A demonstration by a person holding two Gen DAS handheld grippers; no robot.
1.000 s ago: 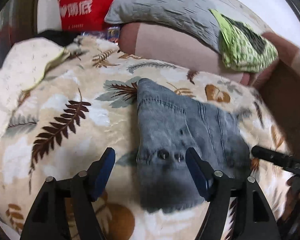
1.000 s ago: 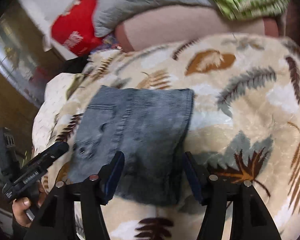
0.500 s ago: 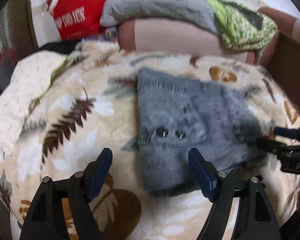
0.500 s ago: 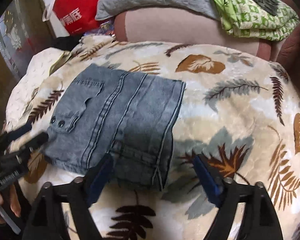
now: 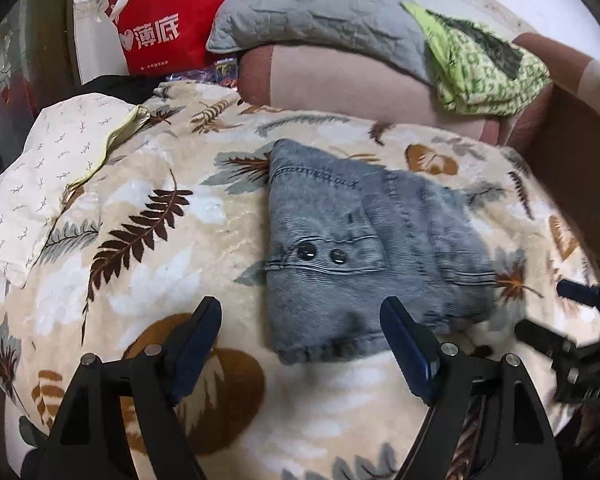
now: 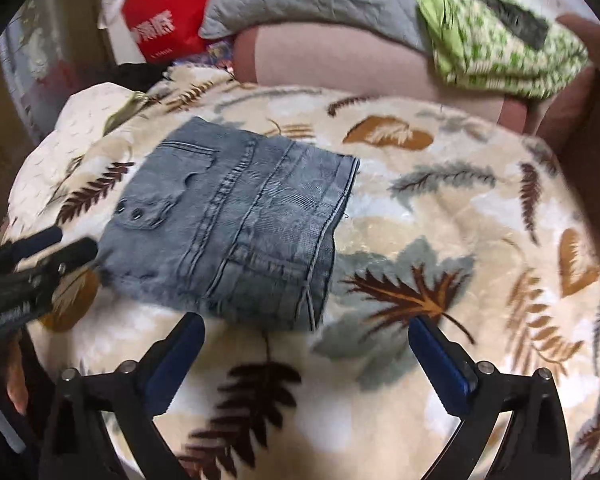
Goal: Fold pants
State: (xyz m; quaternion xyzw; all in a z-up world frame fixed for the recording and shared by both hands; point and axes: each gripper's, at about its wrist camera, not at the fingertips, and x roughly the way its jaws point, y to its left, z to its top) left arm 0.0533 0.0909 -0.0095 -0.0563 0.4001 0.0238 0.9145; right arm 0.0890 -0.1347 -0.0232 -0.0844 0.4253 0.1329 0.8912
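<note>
The grey-blue denim pants lie folded into a compact rectangle on the leaf-patterned blanket, two dark buttons facing up. My left gripper hovers at their near hem. Its jaws are opening and the pads touch no cloth. My right gripper stands just short of the pants' near edge. Its jaws are also opening, very wide, with only blanket between them. Each gripper shows in the other's view: the right gripper at the pants' right side, the left gripper at their left corner.
Behind the blanket lie a pink bolster, a grey quilted pillow, a green patterned cloth and a red bag. A white printed pillow sits at the left. A brown panel bounds the right.
Both grippers have drawn back from the pants toward the near side, and their jaws have widened. The right gripper no longer straddles the pants' edge. The pants lie still, folded.
</note>
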